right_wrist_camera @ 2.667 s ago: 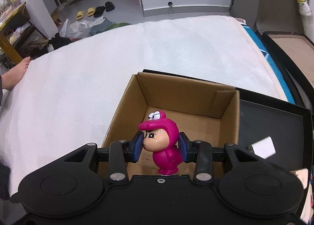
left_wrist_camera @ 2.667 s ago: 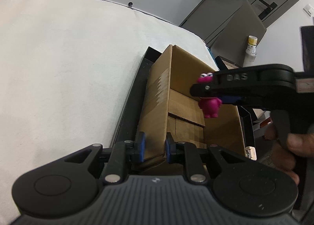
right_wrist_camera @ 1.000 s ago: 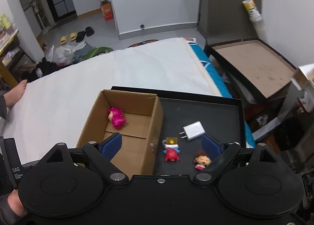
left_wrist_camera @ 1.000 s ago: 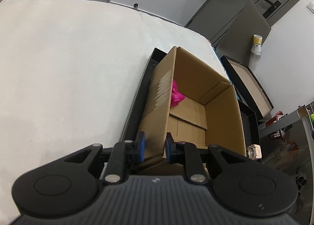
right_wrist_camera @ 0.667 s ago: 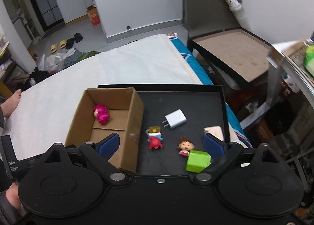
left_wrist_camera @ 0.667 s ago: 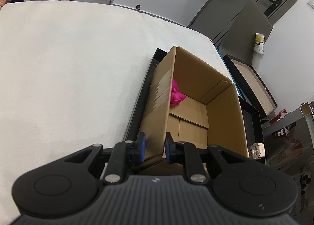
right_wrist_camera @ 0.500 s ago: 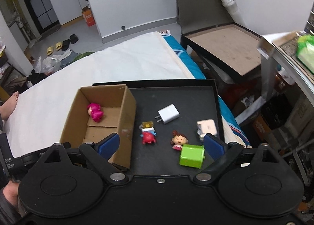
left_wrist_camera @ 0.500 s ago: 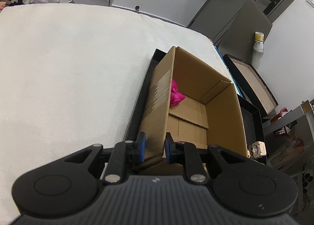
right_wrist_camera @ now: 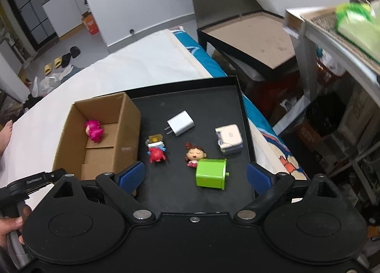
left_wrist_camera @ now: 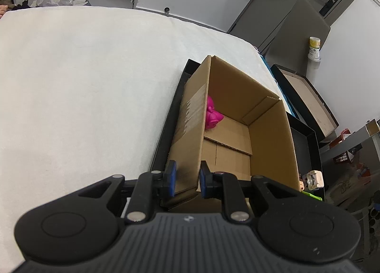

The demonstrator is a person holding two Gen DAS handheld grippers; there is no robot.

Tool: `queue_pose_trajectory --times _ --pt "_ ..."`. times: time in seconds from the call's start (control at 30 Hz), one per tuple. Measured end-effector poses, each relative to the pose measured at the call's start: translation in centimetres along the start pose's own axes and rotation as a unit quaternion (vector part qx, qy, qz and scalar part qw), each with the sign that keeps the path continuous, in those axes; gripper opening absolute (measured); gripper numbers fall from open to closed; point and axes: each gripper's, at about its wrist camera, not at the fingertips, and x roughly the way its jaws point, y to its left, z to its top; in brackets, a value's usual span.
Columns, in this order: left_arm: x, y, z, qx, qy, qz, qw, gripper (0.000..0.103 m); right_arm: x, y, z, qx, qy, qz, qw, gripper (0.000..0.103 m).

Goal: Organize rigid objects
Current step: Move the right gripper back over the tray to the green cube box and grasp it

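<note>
1. The pink figure (right_wrist_camera: 93,131) now lies on its side on the floor of the cardboard box (right_wrist_camera: 128,128), in the far section — 2.7 s ago it was pinched between the pads of the right hand-held gripper (right_wrist_camera: 194,175) above that box, so one item is sorted
2. The right hand-held gripper is now released, its jaws spread wide with nothing between them, and it has pulled back and swung over the black tray (right_wrist_camera: 213,97)
3. The left hand-held gripper (left_wrist_camera: 185,177) stays clenched on the near wall of the cardboard box (left_wrist_camera: 190,135), as it was 2.7 s ago; it appears to be steadying the box
4. Five things remain loose on the tray: a white charger (right_wrist_camera: 180,126), a red figure (right_wrist_camera: 156,151), a girl figure (right_wrist_camera: 195,153) touching a green box (right_wrist_camera: 211,172), and a small white device (right_wrist_camera: 229,138) near the tray's right edge
5. Judging by where the open jaws point, the green box or the girl figure beside it looks the likeliest next pick — since the two touch, closing on one could nudge the other
</note>
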Motion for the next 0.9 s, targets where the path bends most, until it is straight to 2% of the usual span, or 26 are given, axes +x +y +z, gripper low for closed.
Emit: queue_pose_trajectory --times 0.4,0.9 --pt "0.1 0.3 0.0 0.001 0.002 0.000 1.0000 0.018 3.4 -2.1 -1.0 0.028 0.020 -0.007 0.999 0.091" --pt "0.4 0.7 0.2 -0.016 0.008 -0.005 0.9998 0.018 9.5 -1.8 -1.6 0.031 0.071 -0.014 0.997 0.088"
